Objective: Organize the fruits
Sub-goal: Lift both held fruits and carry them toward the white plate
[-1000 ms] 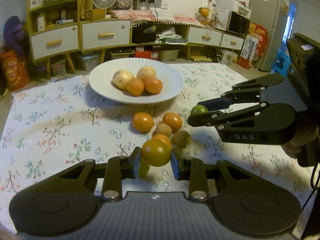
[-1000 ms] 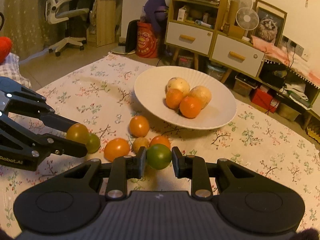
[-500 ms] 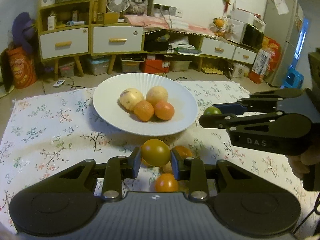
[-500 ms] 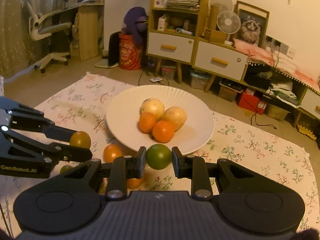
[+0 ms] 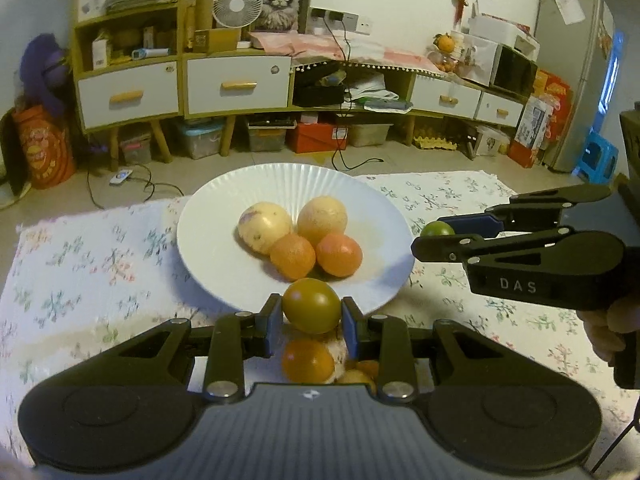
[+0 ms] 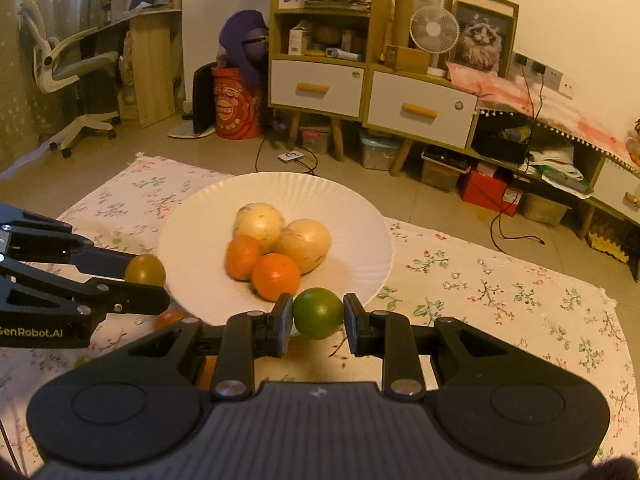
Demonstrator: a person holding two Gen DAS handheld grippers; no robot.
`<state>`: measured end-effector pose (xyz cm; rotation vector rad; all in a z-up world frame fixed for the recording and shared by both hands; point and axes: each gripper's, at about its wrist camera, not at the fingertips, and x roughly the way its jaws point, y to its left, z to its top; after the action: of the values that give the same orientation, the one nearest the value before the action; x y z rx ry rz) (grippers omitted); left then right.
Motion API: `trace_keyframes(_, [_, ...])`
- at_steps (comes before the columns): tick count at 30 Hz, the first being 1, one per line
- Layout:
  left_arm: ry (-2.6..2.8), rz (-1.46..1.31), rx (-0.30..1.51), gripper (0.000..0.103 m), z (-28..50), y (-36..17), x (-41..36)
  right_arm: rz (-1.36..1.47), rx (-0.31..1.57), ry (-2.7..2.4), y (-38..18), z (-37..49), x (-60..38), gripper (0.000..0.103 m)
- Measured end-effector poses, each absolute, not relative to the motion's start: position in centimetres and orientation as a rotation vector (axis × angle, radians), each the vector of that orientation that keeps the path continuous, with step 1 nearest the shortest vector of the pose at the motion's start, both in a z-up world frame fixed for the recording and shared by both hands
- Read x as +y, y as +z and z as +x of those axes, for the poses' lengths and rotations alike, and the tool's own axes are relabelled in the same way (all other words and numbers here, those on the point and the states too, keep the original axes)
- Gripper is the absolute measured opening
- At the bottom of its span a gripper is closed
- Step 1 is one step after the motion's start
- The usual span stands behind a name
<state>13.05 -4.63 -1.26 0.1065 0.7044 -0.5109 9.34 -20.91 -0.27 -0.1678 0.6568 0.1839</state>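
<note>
Green fruit [image 6: 318, 318] in my right jaws and olive fruit [image 5: 311, 305] in my left, both gripped, have advanced to the plate [image 5: 208, 248] edge; release follows.

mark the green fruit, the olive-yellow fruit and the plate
green fruit [image 6: 318, 318], right wrist view, centre of its front face.
olive-yellow fruit [image 5: 311, 306], left wrist view, middle of its front face.
plate [image 5: 208, 236], left wrist view, bare left part of its surface.

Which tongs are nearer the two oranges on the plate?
Left, narrowly. The left tongs hold a yellow-green fruit just before the oranges; the right tongs hold a green fruit by the plate's rim.
</note>
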Motion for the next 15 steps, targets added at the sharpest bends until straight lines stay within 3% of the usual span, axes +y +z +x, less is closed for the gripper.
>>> trace_keyframes(15, [-0.439,0.265,0.678,0.019,17.4,-2.2,-5.4,-0.164,0.669,0.208,-1.6,12.7,-21.3,0.024])
